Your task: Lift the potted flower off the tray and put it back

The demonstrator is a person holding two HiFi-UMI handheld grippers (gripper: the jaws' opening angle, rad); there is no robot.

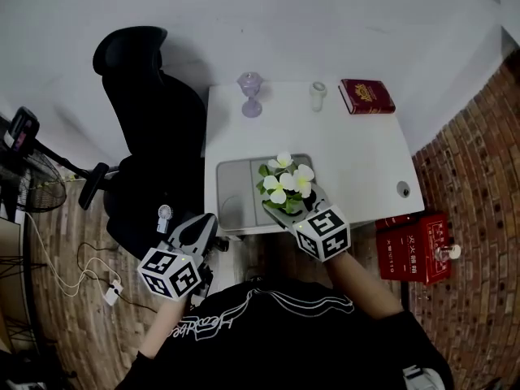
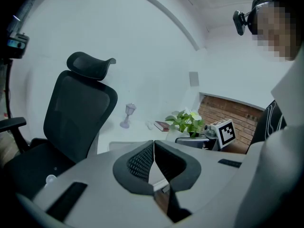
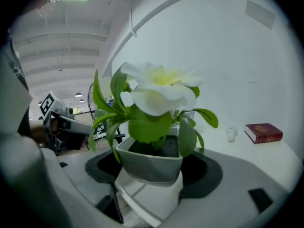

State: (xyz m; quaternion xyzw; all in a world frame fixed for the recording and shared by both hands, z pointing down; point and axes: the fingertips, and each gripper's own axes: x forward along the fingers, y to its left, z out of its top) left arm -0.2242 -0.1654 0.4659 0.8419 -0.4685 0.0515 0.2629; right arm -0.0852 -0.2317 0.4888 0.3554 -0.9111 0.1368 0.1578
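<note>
Your right gripper (image 1: 294, 207) is clenched on the potted flower (image 1: 286, 187) – in the right gripper view the grey-rimmed white pot (image 3: 151, 167) sits squarely between the two dark jaw pads, one pad pressed to each side wall, with the rim just above the pads. The plant stands close to upright, its long axis running from pot base up through the stems, and the white blossoms face the ceiling, so from your head view you look almost straight down onto them. Seen from there, the flower sits over the near right part of the grey tray (image 1: 244, 181), at the front edge of the white table (image 1: 357, 153); no view shows whether the pot's base touches the tray. Your left gripper (image 2: 153, 148) holds nothing – its jaws are closed tip to tip – and it hangs off the table's near left corner, well apart from the pot, beside the black office chair (image 1: 150, 112). Along the table's far edge stand a lilac goblet (image 1: 250, 93), a small white cup (image 1: 318, 94) and a red book (image 1: 366, 96).
</note>
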